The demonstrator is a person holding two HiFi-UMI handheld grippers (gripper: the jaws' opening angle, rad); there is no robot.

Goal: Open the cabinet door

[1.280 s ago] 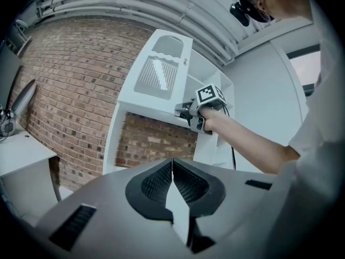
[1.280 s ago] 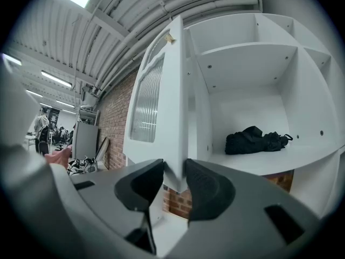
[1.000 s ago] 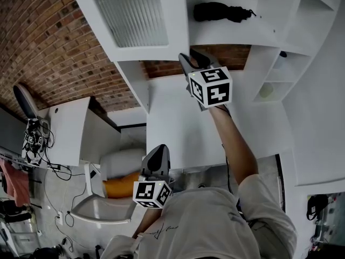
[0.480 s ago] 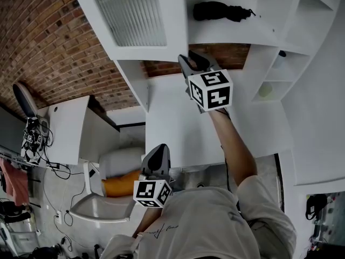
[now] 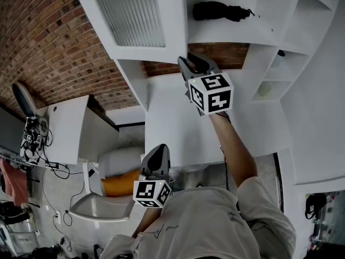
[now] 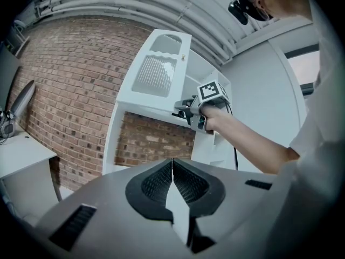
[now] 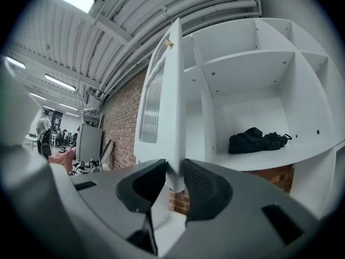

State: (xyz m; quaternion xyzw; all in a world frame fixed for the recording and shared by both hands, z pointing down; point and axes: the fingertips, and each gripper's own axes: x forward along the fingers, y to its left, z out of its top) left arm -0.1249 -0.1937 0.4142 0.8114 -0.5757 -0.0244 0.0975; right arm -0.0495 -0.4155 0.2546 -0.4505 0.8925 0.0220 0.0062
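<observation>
- Barely any shift since a second ago: right gripper [image 5: 191, 65] sits a touch lower in the head view, and the door is about where it was.
- Hinged white cabinet door [image 5: 137, 20] with ribbed glass panel stands swung out from the white shelving unit [image 5: 280, 20], edge-on in the right gripper view.
- Right gripper's jaws are closing, pinching the door's lower corner between the pads.
- Left gripper [image 5: 158, 151] is held low, jaws pressed together, nothing between them.
- Black cloth bundle [image 5: 221, 11] lies on the open shelf beside the door.

a pale short-sleeved t-shirt [image 5: 210, 225] is worn (thin dark squiggle [image 5: 161, 230]).
</observation>
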